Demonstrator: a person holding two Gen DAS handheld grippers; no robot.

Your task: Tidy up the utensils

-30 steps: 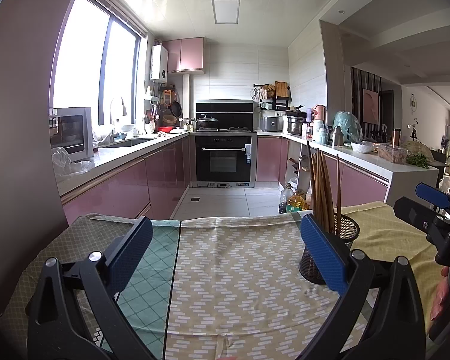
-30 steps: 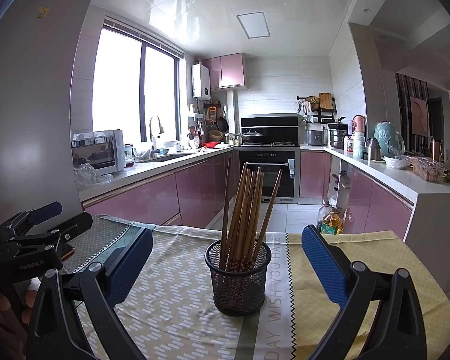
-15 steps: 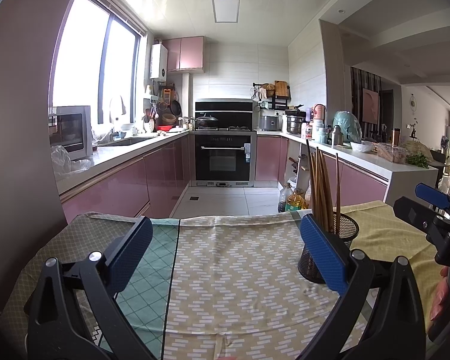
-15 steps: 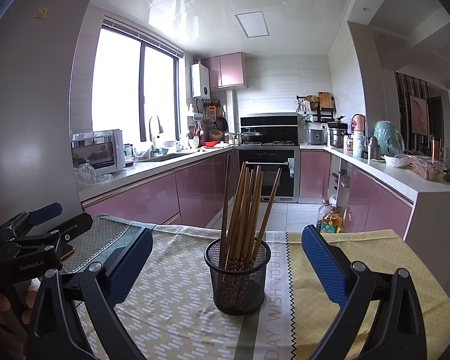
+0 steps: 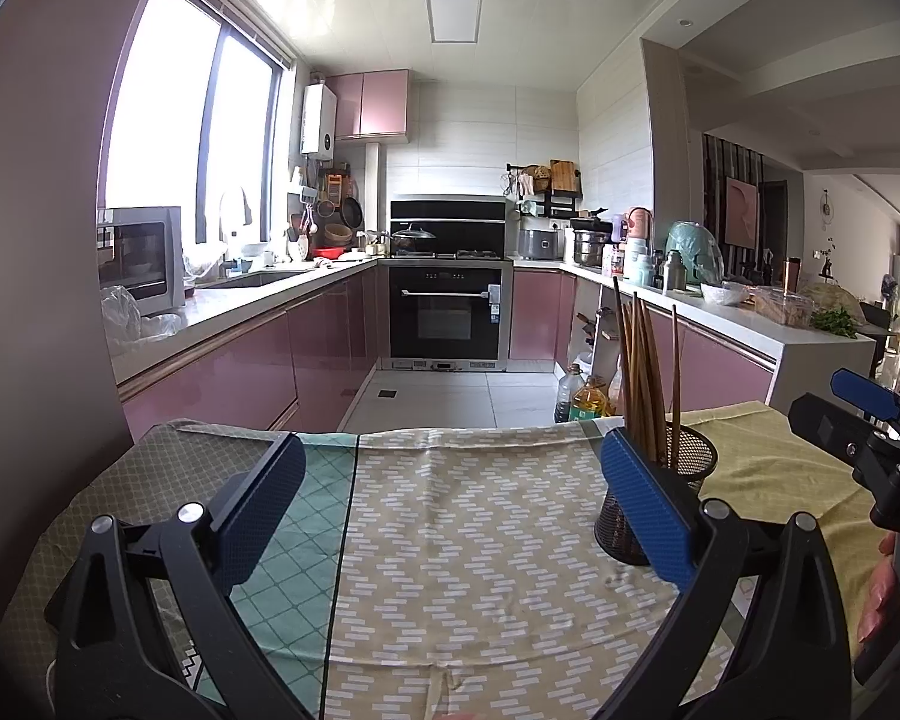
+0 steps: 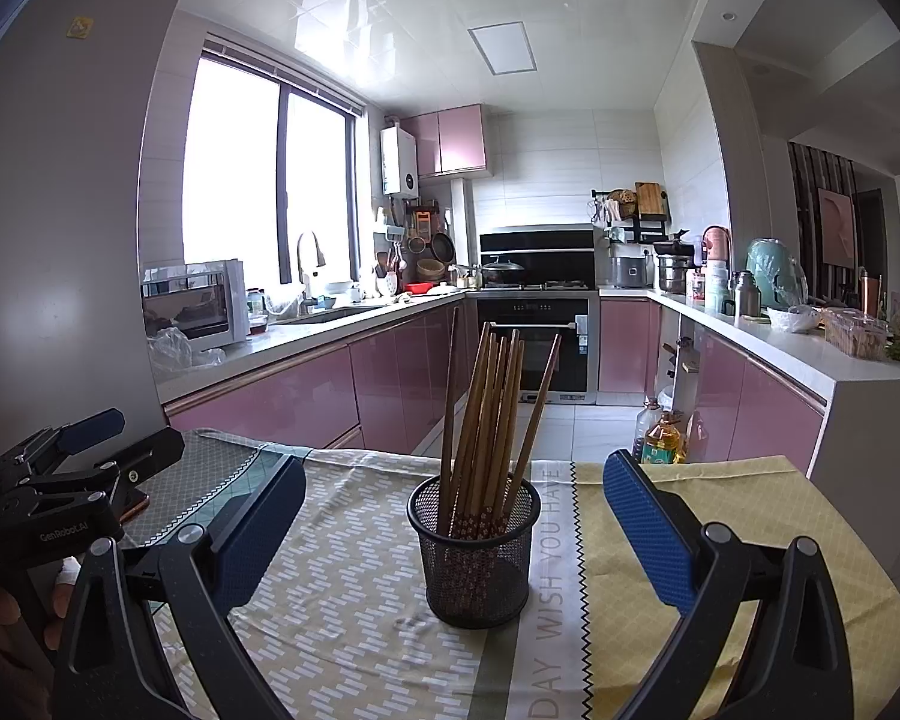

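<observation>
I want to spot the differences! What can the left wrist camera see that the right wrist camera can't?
Only the left wrist view shows the right gripper at its right edge and bare tablecloth straight ahead. Only the right wrist view shows the left gripper at its left edge and the words printed on the cloth. Both show the black mesh cup holding upright chopsticks, and the pink kitchen cabinets.

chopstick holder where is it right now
The black mesh chopstick holder stands on the tablecloth, centred ahead of the open right tool; in the left wrist view it sits right of centre, partly behind that tool's right finger.
</observation>
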